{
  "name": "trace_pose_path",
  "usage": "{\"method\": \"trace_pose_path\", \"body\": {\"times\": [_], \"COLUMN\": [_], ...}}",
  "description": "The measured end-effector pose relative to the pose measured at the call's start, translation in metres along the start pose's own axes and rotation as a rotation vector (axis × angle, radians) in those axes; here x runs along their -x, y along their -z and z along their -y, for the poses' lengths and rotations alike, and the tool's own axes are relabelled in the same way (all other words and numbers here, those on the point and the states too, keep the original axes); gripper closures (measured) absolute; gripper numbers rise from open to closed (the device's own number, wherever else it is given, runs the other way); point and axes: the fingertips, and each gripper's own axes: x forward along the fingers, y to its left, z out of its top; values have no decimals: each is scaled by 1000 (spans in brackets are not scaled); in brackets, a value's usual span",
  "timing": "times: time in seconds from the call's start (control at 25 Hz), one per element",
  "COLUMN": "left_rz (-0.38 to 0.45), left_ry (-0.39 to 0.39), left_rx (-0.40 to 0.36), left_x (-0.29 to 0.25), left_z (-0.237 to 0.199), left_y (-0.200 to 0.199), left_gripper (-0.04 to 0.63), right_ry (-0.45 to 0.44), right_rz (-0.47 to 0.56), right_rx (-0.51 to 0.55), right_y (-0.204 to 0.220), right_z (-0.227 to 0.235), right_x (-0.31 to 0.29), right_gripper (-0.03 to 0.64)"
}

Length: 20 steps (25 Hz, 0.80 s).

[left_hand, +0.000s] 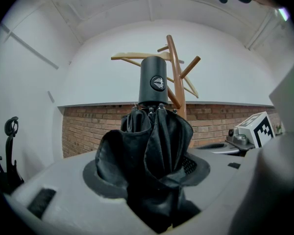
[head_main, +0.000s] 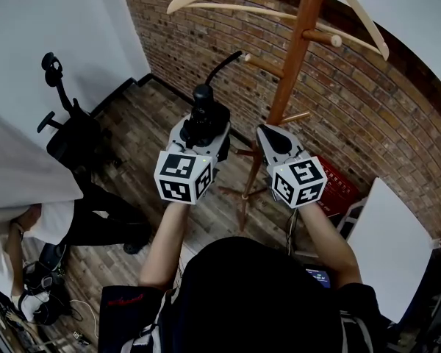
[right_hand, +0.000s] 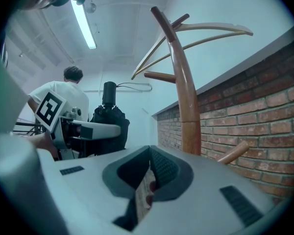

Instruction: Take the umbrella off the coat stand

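Observation:
A folded black umbrella sits between the jaws of my left gripper, which is shut on its bunched canopy. Its handle points away from me toward the wooden coat stand. The umbrella's wrist strap arcs toward a peg; I cannot tell whether they touch. My right gripper is level beside the stand's post, shut with nothing in it. In the right gripper view the umbrella shows at left.
A brick wall runs behind the stand. At the left are a person in a white shirt and a black office chair. A red crate and a white board are at the right.

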Motion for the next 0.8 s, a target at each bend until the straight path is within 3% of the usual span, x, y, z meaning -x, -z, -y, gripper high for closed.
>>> {"method": "trace_pose_path", "body": {"times": [0.8], "left_rz": [-46], "left_ry": [-15], "left_rx": [34], "left_x": [9], "left_z": [26], "left_y": [28], "left_gripper": [318], "right_ry": [-2], "right_rz": [-8], "right_rx": [-21], "right_y": [12], "right_z": [3], "right_x": [27], "right_gripper": [589]}}
